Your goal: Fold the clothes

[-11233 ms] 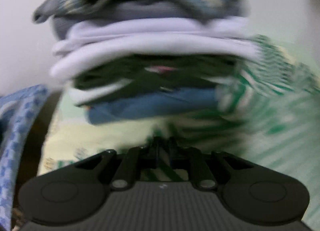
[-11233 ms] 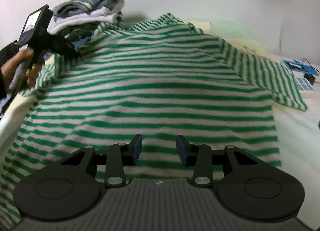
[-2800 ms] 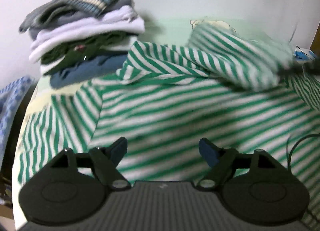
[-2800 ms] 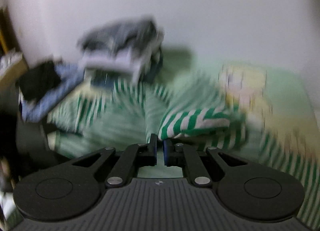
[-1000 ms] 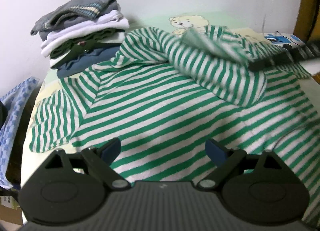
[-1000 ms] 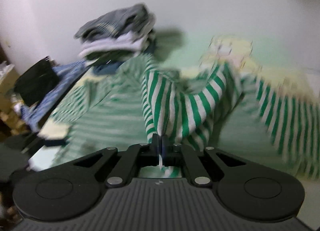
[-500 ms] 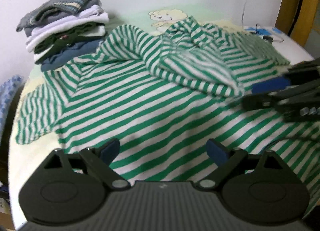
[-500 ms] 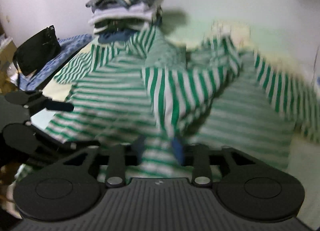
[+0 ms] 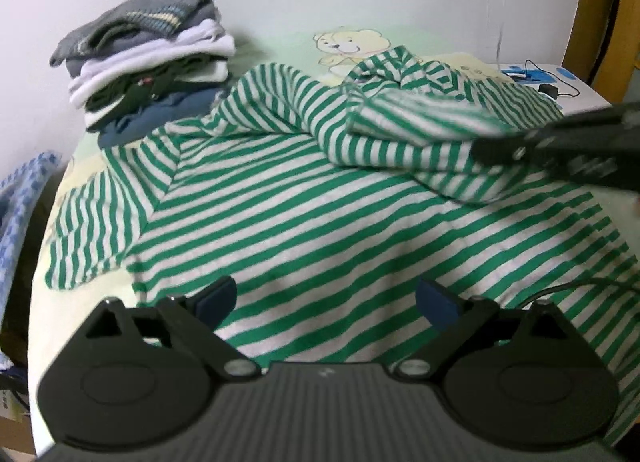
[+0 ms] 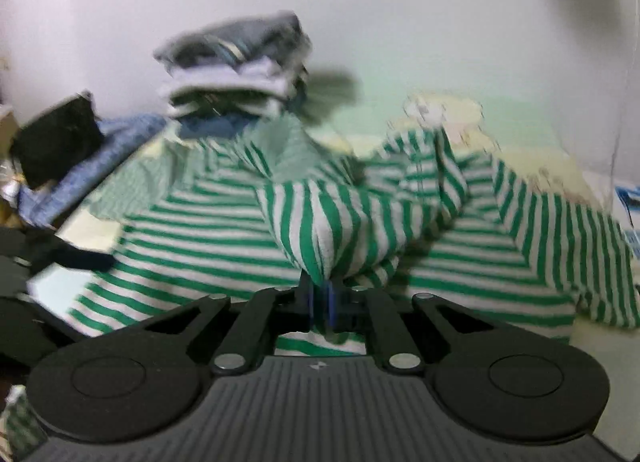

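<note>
White wall backs a bed [image 9: 100, 278] with a bear-print sheet. At 6 o'clock, the right gripper [image 10: 320, 304] has just closed, pinching a fold of the green-striped shirt [image 9: 320, 230]. The left gripper [image 9: 326, 298] hovers spread above the shirt's body. Folded clothes [image 9: 148, 74] are stacked at 11 o'clock.

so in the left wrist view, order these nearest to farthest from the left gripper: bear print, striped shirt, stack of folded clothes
1. striped shirt, spread right under the left gripper
2. stack of folded clothes, back left by the wall
3. bear print, on the sheet at the far middle
</note>
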`<state>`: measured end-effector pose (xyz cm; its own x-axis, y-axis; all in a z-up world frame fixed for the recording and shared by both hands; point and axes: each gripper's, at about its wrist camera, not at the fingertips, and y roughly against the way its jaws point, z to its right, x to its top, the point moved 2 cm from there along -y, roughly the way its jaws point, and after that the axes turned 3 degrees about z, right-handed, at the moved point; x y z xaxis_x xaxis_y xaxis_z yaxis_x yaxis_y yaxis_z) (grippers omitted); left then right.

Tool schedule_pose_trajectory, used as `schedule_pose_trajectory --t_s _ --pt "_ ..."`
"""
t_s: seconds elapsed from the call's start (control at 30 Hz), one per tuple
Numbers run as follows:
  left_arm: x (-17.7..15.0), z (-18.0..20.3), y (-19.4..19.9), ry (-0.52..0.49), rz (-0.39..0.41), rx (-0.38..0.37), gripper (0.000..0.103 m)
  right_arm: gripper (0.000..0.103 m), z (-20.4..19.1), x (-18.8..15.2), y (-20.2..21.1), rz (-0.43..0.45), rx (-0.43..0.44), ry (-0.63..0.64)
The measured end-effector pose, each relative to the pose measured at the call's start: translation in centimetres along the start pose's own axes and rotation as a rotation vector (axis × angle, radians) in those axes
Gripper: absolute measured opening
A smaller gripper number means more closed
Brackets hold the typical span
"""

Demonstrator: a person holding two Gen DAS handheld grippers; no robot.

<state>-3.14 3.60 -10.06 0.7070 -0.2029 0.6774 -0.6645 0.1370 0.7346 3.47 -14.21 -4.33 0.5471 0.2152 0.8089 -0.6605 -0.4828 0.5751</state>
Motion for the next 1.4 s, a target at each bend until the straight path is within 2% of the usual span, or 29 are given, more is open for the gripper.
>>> schedule_pose_trajectory --t_s 0.07,0.2,0.3,0.37,0.4,0.43,0.47,0.53,0.6,0.7,0.77,0.87,0.93,1.0,1.03,1.07,1.1,1.2,1.23,1.3,1.33,1.4 --pt "-0.1 -0.1 0.4 0.004 0.005 -0.019 0.097 0.007 -0.7 0.4 1.4 0.007 0.031 0.040" --pt "-0.1 -0.2 1.8 0.028 0.016 -0.101 0.097 0.007 -2.1 -1.0 3.0 -0.078 0.081 0.144" --pt "-0.2 -0.2 2.6 0.062 0.011 -0.174 0.097 0.007 -2.5 -3.7 2.5 -0.176 0.068 0.154" --pt "-0.5 0.3 2.9 0.099 -0.007 -0.249 0.097 0.008 -2.9 -5.6 2.2 -0.223 0.054 0.155" --pt "-0.6 0.6 2.9 0.114 -0.018 -0.286 0.097 0.009 -3.2 -6.5 2.1 -0.236 0.044 0.166" --pt "-0.7 1.1 2.8 0.118 -0.029 -0.319 0.097 0.015 -3.6 -7.1 2.0 -0.244 0.030 0.184" --pt "-0.7 1.6 2.7 0.105 -0.036 -0.329 0.097 0.017 -4.0 -7.8 1.9 -0.251 0.017 0.203" --pt "-0.8 2.9 2.4 0.062 -0.044 -0.336 0.097 0.026 -4.4 -8.4 2.3 -0.280 0.020 0.220" --pt "-0.7 3.7 1.7 0.036 -0.052 -0.340 0.097 0.027 -4.6 -8.7 3.4 -0.316 0.065 0.203" --pt "-0.7 4.6 0.2 0.048 -0.083 -0.364 0.097 0.026 -4.1 -9.2 4.9 -0.364 0.046 0.170" --pt "-0.7 4.8 -0.9 0.051 -0.096 -0.338 0.097 0.026 -3.6 -9.8 5.6 -0.398 0.005 0.171" --pt "-0.7 5.1 -2.0 0.070 -0.094 -0.285 0.096 0.032 -2.8 -10.6 6.8 -0.401 -0.031 0.147" --pt "-0.4 5.0 -2.4 0.090 -0.096 -0.276 0.096 0.038 -2.1 -10.8 7.0 -0.388 -0.048 0.129" --pt "-0.2 5.1 -3.0 0.111 -0.107 -0.272 0.095 0.038 -1.6 -10.9 6.9 -0.375 -0.064 0.119" --pt "-0.2 5.3 -3.3 0.126 -0.118 -0.274 0.093 0.038 -1.3 -10.9 6.8 -0.370 -0.065 0.118" --pt "-0.1 5.6 -3.5 0.135 -0.127 -0.273 0.084 0.038 -1.1 -10.8 6.9 -0.363 -0.064 0.118" --pt "-0.1 5.9 -3.6 0.142 -0.136 -0.271 0.069 0.038 -0.8 -10.8 7.0 -0.354 -0.066 0.118" --pt "0.0 7.1 -3.2 0.116 -0.132 -0.234 0.038 0.038 0.3 -10.6 7.6 -0.326 -0.059 0.097" --pt "0.0 7.4 -2.8 0.109 -0.124 -0.223 0.033 0.038 0.9 -10.6 7.7 -0.320 -0.056 0.085" --pt "0.2 7.6 -1.8 0.106 -0.100 -0.191 0.008 0.039 1.7 -10.6 7.8 -0.315 -0.048 0.066" --pt "0.3 7.7 -1.3 0.107 -0.086 -0.171 0.004 0.039 2.0 -10.6 7.7 -0.312 -0.040 0.058" --pt "0.6 7.6 -0.2 0.123 -0.062 -0.142 0.002 0.039 2.6 -10.5 7.7 -0.305 -0.024 0.047"
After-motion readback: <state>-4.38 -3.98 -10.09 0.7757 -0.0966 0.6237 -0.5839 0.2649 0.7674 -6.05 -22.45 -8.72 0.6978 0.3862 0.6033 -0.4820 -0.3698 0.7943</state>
